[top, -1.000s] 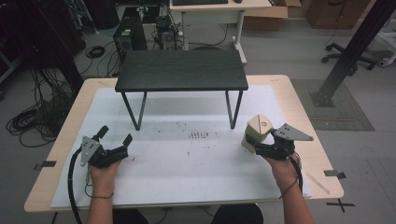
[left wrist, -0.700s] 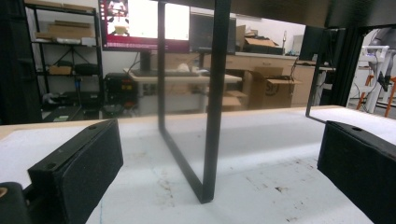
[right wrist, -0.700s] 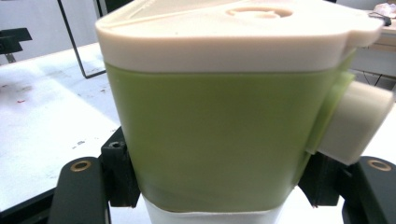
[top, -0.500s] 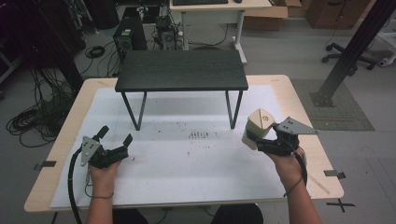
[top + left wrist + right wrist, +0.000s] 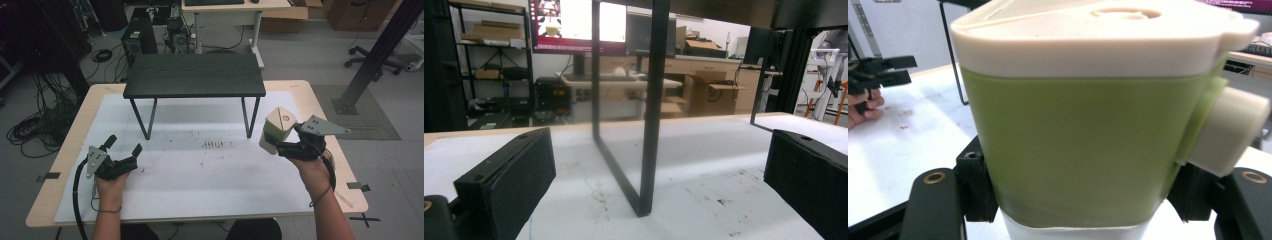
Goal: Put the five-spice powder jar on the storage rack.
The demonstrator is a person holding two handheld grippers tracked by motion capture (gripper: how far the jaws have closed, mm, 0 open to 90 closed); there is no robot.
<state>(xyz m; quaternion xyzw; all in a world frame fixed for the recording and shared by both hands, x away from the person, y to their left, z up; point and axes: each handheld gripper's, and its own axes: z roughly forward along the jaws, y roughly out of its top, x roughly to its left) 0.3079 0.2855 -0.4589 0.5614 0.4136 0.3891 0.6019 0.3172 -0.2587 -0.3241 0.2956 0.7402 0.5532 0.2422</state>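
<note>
High view: your right gripper [image 5: 274, 145] clamps the green container [image 5: 276, 129] above the table [image 5: 210, 175]. Your left gripper [image 5: 121, 148] rests open-jawed.

In the right gripper view the green container [image 5: 1083, 135] stands so close that the bottom edge cuts off its white base, and its body hides the pads of the right gripper [image 5: 1073, 200] and where they press. The logo on its cream lid [image 5: 283, 118] is too small to read from the high view. In the left gripper view the 2 jaws of the left gripper [image 5: 649, 185] are cut by the bottom and right edges, and the top edge crops the black stand [image 5: 651, 110], leaving 1 near leg whole. The monitor [image 5: 574, 25] behind is too blurred to read.
</note>
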